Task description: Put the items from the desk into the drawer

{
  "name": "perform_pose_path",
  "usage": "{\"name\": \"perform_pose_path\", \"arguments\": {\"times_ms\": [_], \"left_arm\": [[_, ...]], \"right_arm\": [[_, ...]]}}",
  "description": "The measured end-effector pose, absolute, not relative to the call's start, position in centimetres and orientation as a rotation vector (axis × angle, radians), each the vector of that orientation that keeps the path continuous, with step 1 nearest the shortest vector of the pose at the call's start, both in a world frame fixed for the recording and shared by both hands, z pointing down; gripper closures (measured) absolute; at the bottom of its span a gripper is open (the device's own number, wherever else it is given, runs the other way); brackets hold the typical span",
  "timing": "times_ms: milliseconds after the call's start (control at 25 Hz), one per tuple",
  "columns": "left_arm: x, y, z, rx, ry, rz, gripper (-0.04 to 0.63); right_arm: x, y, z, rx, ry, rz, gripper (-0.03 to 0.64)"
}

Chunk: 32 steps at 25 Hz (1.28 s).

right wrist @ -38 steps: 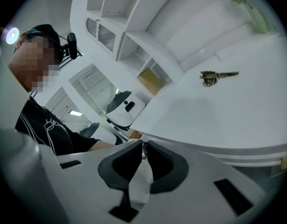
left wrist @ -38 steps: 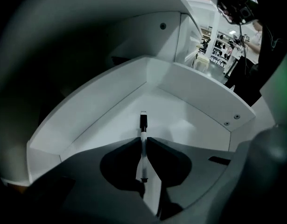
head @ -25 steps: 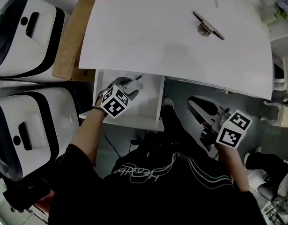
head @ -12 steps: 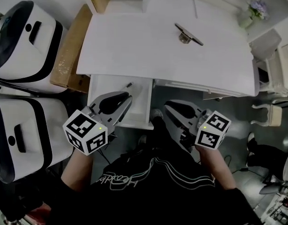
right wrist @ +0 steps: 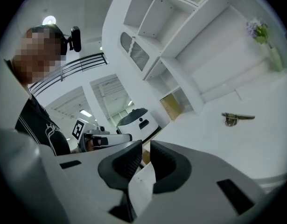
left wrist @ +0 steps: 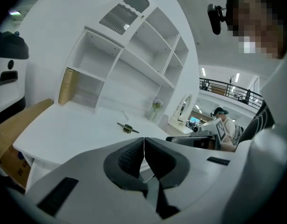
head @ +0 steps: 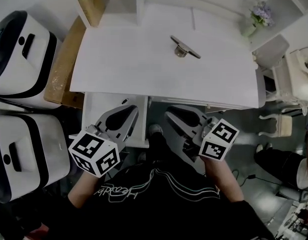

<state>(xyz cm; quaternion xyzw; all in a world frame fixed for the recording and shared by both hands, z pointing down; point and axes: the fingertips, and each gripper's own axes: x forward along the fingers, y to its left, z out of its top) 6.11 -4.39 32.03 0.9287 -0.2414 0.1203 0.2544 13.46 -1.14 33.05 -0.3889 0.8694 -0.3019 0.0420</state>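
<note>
The step in hand looks like fetching the last item. A clip (head: 184, 47), a thin dark bar on a small round foot, lies alone on the white tabletop (head: 118, 59), upper middle of the frame, well apart from both grippers.

The left gripper (head: 127, 109) hangs over the open drawer (head: 93, 109) at lower left of the desk, its pads pressed together on nothing. The right gripper (head: 175, 115) hovers at lower middle, off the desk's front edge, its pads a little apart. A white strip shows low in that gap, and whether it is held paper or part of the gripper cannot be told.

Next, one gripper probably has to reach up the frame, spread its pads, and close across the clip's bar or foot. Then it carries the clip down-left into the drawer.

The left gripper covers most of the drawer, so its contents cannot be made out.
</note>
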Motion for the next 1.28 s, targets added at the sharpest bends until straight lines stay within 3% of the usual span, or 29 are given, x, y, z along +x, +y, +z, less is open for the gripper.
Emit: {"name": "perform_pose_path", "arguments": {"times_ms": [240,360,560,1160,1280], "left_arm": [[9.1,-7.1,32.6,2.505,-0.636,0.334,0.572],[10.2,-8.7,33.1,2.486,-0.636,0.335,0.572],[11.4,-11.3,33.6,2.462,-0.656,0.346,0.572],[10.4,-15.2,37.0,2.351,-0.784,0.397,0.574],[9.8,-15.6,37.3,2.340,-0.803,0.396,0.574]], "right_arm": [[18.7,-5.9,33.5,-1.359,2.719,-0.797,0.548],[21.7,-9.1,34.2,-1.486,2.768,-0.714,0.483],[26.0,-14.7,36.3,-1.744,2.894,-0.503,0.440],[33.1,-25.8,48.6,-2.215,3.195,-0.307,0.437],[33.4,-27.0,49.3,-2.269,3.219,-0.222,0.464]]}}
